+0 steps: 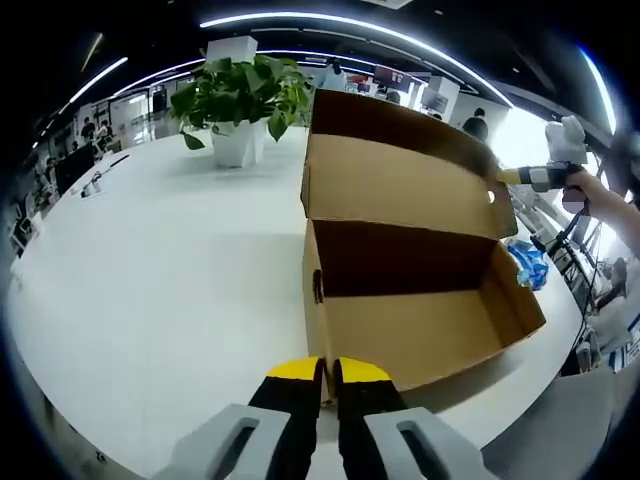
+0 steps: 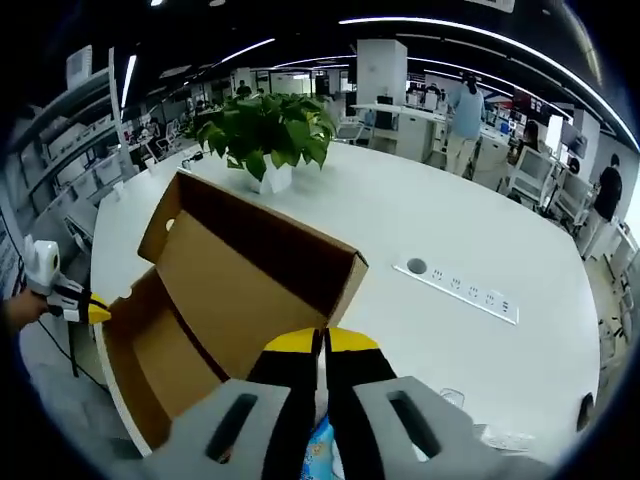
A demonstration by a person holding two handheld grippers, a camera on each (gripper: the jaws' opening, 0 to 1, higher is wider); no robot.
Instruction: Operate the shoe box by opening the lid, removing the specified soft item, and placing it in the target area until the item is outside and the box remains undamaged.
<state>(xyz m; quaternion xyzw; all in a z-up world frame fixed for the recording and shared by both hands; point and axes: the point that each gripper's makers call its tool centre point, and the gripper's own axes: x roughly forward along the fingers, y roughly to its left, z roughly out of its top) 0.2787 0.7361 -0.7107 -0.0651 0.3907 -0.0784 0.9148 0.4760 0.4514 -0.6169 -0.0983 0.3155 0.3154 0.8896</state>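
The brown cardboard shoe box (image 1: 420,330) stands open on the white table (image 1: 170,270), and its inside looks empty. Its lid (image 1: 400,180) is tipped up and back. My left gripper (image 1: 327,370) is shut on the box's near end wall. In the right gripper view it (image 2: 85,308) touches that same end of the box (image 2: 150,370). My right gripper (image 2: 322,345) is shut on the end flap of the lid (image 2: 240,280), and it (image 1: 545,177) sits at the lid's right edge. A blue soft item (image 1: 528,265) lies on the table outside the box, under my right gripper (image 2: 320,450).
A potted plant (image 1: 240,100) (image 2: 265,130) stands on the table behind the box. A socket strip (image 2: 455,285) is set into the tabletop. The table edge runs close along the box's right side. Desks and people are in the far background.
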